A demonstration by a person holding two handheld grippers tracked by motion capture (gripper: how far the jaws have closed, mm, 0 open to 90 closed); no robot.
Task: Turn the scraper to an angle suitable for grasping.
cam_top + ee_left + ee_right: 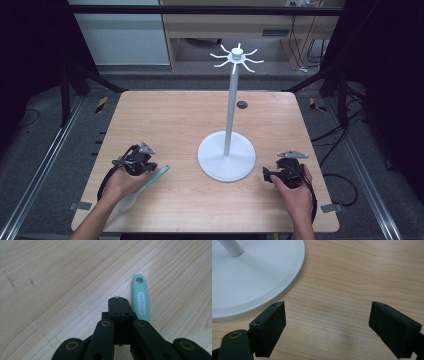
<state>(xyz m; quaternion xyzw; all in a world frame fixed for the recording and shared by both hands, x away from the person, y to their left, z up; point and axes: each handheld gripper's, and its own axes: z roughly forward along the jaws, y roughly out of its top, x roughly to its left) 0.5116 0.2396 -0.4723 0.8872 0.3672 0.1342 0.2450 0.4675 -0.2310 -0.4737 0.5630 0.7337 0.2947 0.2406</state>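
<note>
A spatula [150, 182] with a mint-green handle and a pale blade lies on the wooden table [180, 115] at the front left. My left gripper [149, 166] sits low beside its handle. In the left gripper view the jaws [118, 301] are pressed together with nothing between them, and the handle [142, 300] with its hanging hole lies just to their right. At the front right, my right gripper [266, 175] stands open over bare wood [328, 322]. It points toward the round base [249, 277] of a white stand [226, 160].
The stand's thin pole rises from the table's middle to a ring of hooks [236, 56]. A small dark disc [242, 104] lies near the far edge. Black frame bars and cables run along both sides of the table.
</note>
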